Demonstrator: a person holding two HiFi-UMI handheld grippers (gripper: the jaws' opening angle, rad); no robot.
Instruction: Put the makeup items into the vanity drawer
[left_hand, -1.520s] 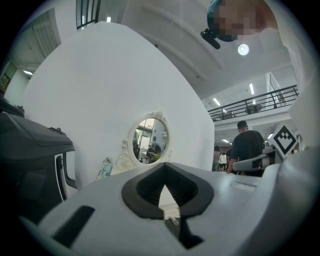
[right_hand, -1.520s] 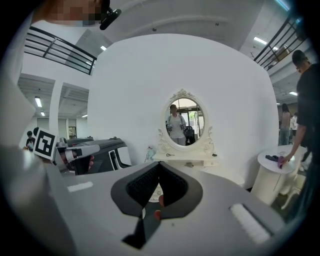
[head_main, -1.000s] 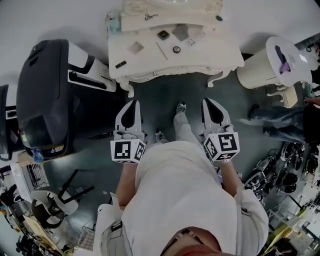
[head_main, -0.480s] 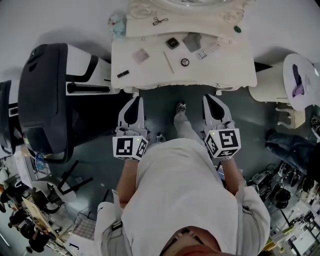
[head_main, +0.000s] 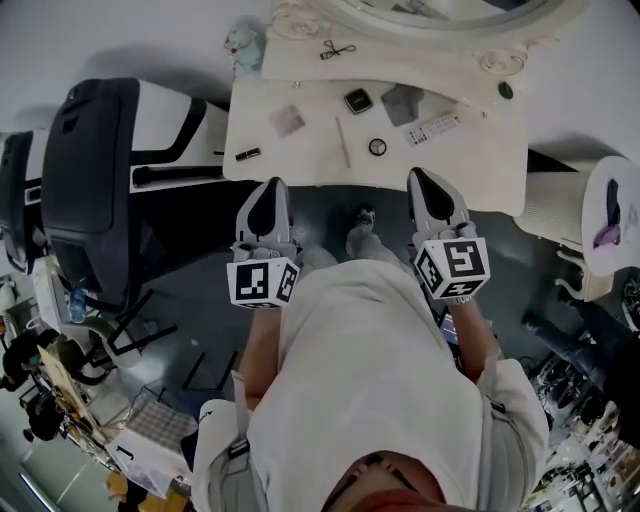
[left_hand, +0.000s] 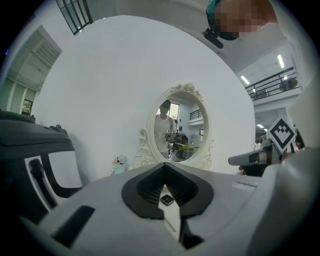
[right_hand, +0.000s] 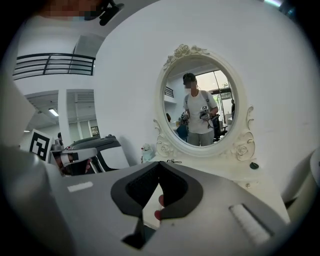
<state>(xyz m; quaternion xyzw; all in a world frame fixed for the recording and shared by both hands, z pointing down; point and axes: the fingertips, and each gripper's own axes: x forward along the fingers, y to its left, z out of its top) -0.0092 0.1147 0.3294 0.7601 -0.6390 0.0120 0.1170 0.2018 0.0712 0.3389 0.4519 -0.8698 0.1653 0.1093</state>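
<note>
Evidently the step: approach to the vanity (head_main: 490, 165); judging by the full top, no item had been stowed yet.
Left gripper (head_main: 272, 186): centre-left of the head view, jaws closed on nothing, tip at the vanity's front edge.
Items, left part of the top: a black tube (head_main: 248, 154) near the front edge, a grey pad (head_main: 287, 121) behind it, a thin stick (head_main: 342, 141) lying toward the middle.
Items, middle and right: a dark compact (head_main: 358, 100), a small round pot (head_main: 377, 147), a grey pouch (head_main: 402, 104) and a long palette (head_main: 433, 130), all apart from each other and untouched.
Right gripper (head_main: 432, 182): centre-right, jaws brought together, tip at the front edge below the palette; its own view showed a speck of red behind the tips that could not be identified.
Drawer: in no view; probably under the front edge, between the two grippers.
Next move, as a judgement: one gripper had to open, find the drawer pull below the top and draw it out; only then would picking the tube or the pot make sense.
Care needed: the stick and the pad lay flat, so a low, level pinch would suit them.
</note>
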